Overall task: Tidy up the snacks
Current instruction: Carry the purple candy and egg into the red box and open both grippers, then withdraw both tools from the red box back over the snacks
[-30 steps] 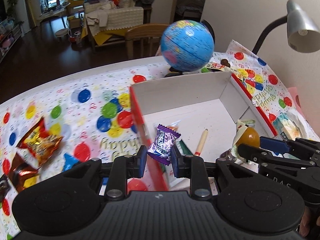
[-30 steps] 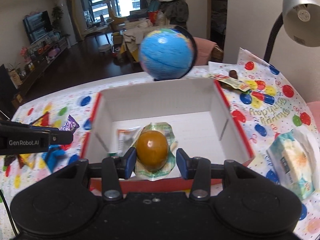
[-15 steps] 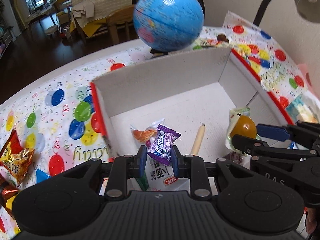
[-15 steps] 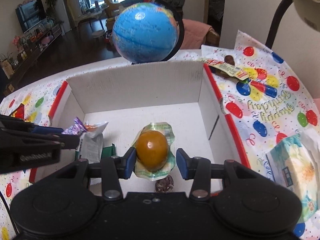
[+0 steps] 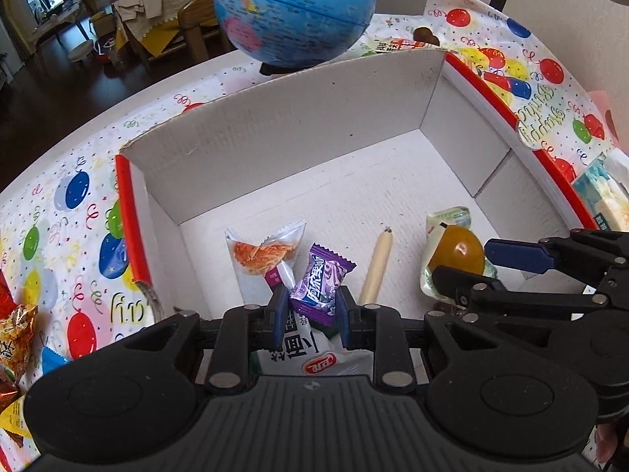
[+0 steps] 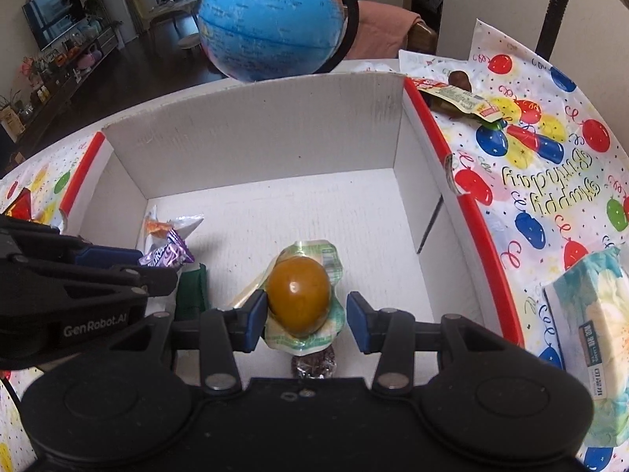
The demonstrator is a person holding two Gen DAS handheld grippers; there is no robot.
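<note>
Tabletop (image 6: pixel 550 181) covered by a glossy sheet printed with balloons, confetti and "Happy Birthday" script. Behind it: dark wood floor, wooden chair, cluttered living room with windows and a TV. Blue globe (image 6: pixel 271 19) stands at the tabletop's far edge, just behind the box (image 5: pixel 298 126): open white corrugated cardboard with red rim edges. Black lamp neck at the far right corner.

Left gripper (image 5: pixel 310 312), jaws narrow, clamps a purple crinkly candy wrapper (image 5: pixel 320 279) with white characters, hanging over the box's near left part. Right gripper (image 6: pixel 302 320), jaws mid-wide, holds a sealed clear pouch with a brown egg (image 6: pixel 298 295); left pad touches it, right pad shows a gap, over the box's near middle. "GenRobot.AI" reads on the left gripper's side in the right wrist view.

Box floor: clear packet with orange shreds (image 5: pixel 261 253), pale wooden stick (image 5: pixel 377 269), white pack with red logo (image 5: pixel 314 358), small dark foil piece (image 6: pixel 312 364). Tissue pack (image 6: pixel 589 338) near the right edge. Red-gold snack bags (image 5: pixel 15 338) at the left edge.
</note>
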